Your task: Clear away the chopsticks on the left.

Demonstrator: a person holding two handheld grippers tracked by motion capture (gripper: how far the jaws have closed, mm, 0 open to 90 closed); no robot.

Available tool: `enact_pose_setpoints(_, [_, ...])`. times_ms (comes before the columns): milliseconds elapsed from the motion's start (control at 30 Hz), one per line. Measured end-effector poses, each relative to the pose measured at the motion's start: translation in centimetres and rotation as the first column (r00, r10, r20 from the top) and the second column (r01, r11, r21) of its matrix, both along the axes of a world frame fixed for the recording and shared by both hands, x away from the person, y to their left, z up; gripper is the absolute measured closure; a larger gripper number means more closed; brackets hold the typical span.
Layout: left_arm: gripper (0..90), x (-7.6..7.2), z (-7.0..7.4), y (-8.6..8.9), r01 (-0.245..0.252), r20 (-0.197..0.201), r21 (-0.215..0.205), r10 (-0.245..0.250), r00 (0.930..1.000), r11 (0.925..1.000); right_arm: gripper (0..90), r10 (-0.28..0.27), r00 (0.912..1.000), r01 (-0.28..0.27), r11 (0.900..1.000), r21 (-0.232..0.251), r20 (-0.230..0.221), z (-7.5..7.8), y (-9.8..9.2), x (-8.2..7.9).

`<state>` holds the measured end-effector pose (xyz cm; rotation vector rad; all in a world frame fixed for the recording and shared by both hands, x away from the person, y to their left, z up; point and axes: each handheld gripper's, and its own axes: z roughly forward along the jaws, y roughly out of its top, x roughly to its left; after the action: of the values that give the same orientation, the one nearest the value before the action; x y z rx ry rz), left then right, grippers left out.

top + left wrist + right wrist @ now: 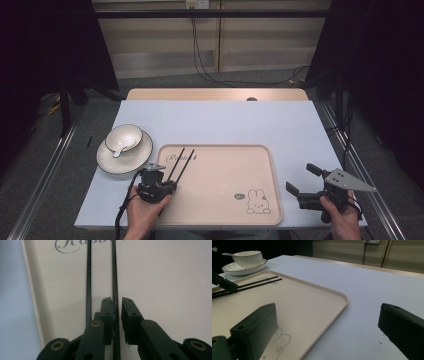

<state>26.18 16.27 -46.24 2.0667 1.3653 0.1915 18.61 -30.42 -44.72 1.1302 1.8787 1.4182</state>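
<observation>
Two black chopsticks (pixel 181 162) lie side by side on the left part of a beige tray (pixel 225 170), tips pointing away. My left gripper (pixel 171 184) rests low over their near ends. In the left gripper view one chopstick (pixel 114 270) runs between the jaws of this gripper (pixel 116 300), which stand slightly apart; a thin gap shows beside the right pad. The other chopstick (pixel 88 277) lies just outside the left jaw. My right gripper (pixel 301 178) hovers wide open and holds nothing off the tray's right edge, over the blue table (pixel 300 130).
A white bowl (pixel 123 137) with a spoon (pixel 118 150) sits on a saucer (pixel 107 162) left of the tray. A rabbit drawing (pixel 257 201) marks the tray's near right corner. The table's back edge is a wooden strip (pixel 215 94).
</observation>
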Motion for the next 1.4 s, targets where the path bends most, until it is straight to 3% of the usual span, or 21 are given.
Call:
enact_pose_setpoints(133, [79.0,0.1,0.0,0.3,0.025,0.003,-0.019,-0.025,0.9997,0.9995,1.9,-0.001,1.0,0.001,1.0,0.0,0.002,0.0,0.0,0.0])
enact_pose_setpoints(233, [76.5,0.1,0.2,0.3,0.036,0.028,-0.058,-0.034,0.999,0.9977,1.9,0.0,1.0,0.0,1.0,-0.001,0.002,0.0,-0.1,0.0])
enact_pose_setpoints(267, [69.7,0.1,0.3,0.4,0.047,0.035,-0.064,-0.045,0.9984,0.9968,1.9,-0.004,1.0,0.004,1.0,0.001,0.0,0.0,0.0,0.0])
enact_pose_setpoints(367, [63.8,0.0,0.5,0.4,0.053,0.056,-0.095,-0.048,0.9973,0.9941,1.9,-0.004,1.0,0.004,1.0,0.002,0.0,0.0,0.0,0.0])
enact_pose_setpoints(400, [59.9,-0.1,0.6,0.5,0.076,0.065,-0.092,-0.07,0.9954,0.9929,1.9,-0.004,1.0,0.004,1.0,0.001,0.0,0.0,0.0,0.0])
enact_pose_setpoints(500, [46.1,-0.4,1.1,0.5,0.097,0.113,-0.117,-0.083,0.99,0.9884,1.9,-0.003,1.0,0.003,1.0,0.002,0.001,0.0,-0.1,0.0])
enact_pose_setpoints(567, [39.0,-0.6,1.4,0.7,0.141,0.15,-0.139,-0.12,0.9813,0.9802,1.9,-0.008,1.0,0.008,1.0,0.003,0.002,0.0,-0.1,0.0])
enact_pose_setpoints(700, [20.6,-1.0,1.9,1.3,0.188,0.203,-0.139,-0.158,0.9664,0.9722,2.2,-0.01,0.9999,0.01,1.0,0.005,0.002,0.0,-0.1,0.0])
enact_pose_setpoints(933, [6.5,-1.7,3.0,2.4,0.25,0.307,-0.159,-0.193,0.932,0.9553,2.3,-0.002,1.0,0.002,1.0,0.0,0.006,0.0,-0.1,0.0])
enact_pose_setpoints(967, [4.2,-1.9,3.3,2.9,0.264,0.348,-0.16,-0.196,0.9169,0.9511,2.3,-0.003,1.0,0.003,1.0,0.001,0.008,0.0,-0.1,0.0])
enact_pose_setpoints(1000, [3.5,-1.9,3.3,2.9,0.264,0.348,-0.16,-0.196,0.9169,0.9511,2.3,-0.003,1.0,0.003,1.0,0.001,0.008,0.0,-0.1,0.0])
enact_pose_setpoints(1033, [3.5,-2.1,3.3,3.3,0.276,0.375,-0.155,-0.202,0.9049,0.9486,2.3,-0.004,1.0,0.004,1.0,0.001,0.008,0.0,-0.1,0.0])
enact_pose_setpoints(1067, [3.4,-2.3,3.4,3.6,0.278,0.388,-0.142,-0.205,0.8985,0.9498,2.3,-0.005,1.0,0.005,1.0,0.002,0.007,0.0,-0.1,0.0])
enact_pose_setpoints(1100, [3.3,-2.4,3.5,3.8,0.281,0.396,-0.14,-0.206,0.8947,0.9496,2.3,-0.006,1.0,0.006,1.0,0.002,0.007,0.0,-0.1,0.0])
enact_pose_setpoints(1167, [3.3,-2.6,3.6,4.5,0.288,0.392,-0.16,-0.206,0.8965,0.9442,2.3,-0.007,1.0,0.007,1.0,0.002,0.003,0.0,0.0,0.0])
enact_pose_setpoints(1200, [3.2,-2.7,3.7,5.2,0.295,0.401,-0.162,-0.211,0.8917,0.9417,2.2,-0.005,1.0,0.005,1.0,0.0,0.005,0.0,0.0,0.0])
enact_pose_setpoints(1233, [3.2,-2.7,3.7,5.2,0.295,0.401,-0.162,-0.211,0.8917,0.9417,2.2,-0.005,1.0,0.005,1.0,0.0,0.005,0.0,0.0,0.0])
enact_pose_setpoints(1300, [3.1,-3.0,3.8,5.9,0.311,0.411,-0.177,-0.217,0.8855,0.9338,2.2,-0.003,1.0,0.003,1.0,-0.001,0.005,0.0,-0.1,0.0])
enact_pose_setpoints(1333, [3.0,-3.2,3.9,6.4,0.291,0.422,-0.176,-0.195,0.8856,0.9403,2.2,-0.004,1.0,0.004,1.0,-0.001,0.005,0.0,-0.1,0.0])
enact_pose_setpoints(1400, [2.8,-3.4,4.0,7.0,0.284,0.426,-0.184,-0.184,0.8859,0.9409,2.2,-0.011,0.9999,0.011,1.0,0.004,0.006,0.0,-0.1,0.0])
